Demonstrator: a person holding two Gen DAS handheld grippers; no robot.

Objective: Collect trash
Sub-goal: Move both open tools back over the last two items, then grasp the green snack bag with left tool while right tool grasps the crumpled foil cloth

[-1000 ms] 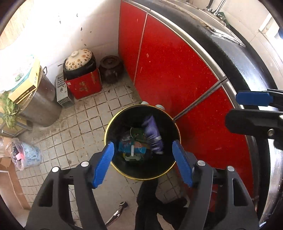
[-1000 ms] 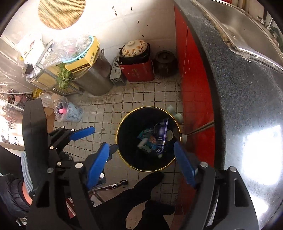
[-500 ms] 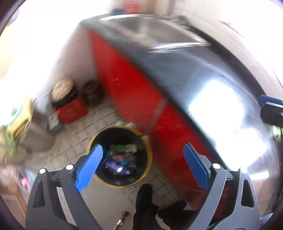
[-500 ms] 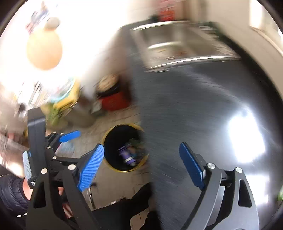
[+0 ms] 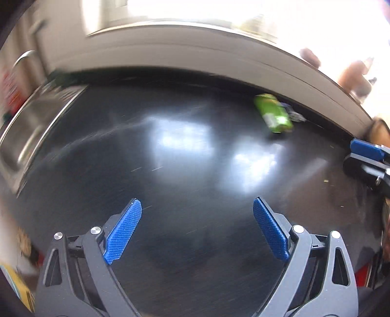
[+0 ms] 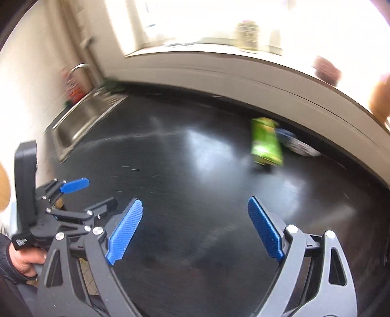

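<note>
Both claws, left and right, wide, empty; approach green packet on bench low, straddle its short width.

This is a kitchen in a home. A long, shiny black counter runs along the wall. A metal sink is set into its far left end, and a curved tap stands over it. A bright window sits above the counter, with blurry jars on its sill.
</note>
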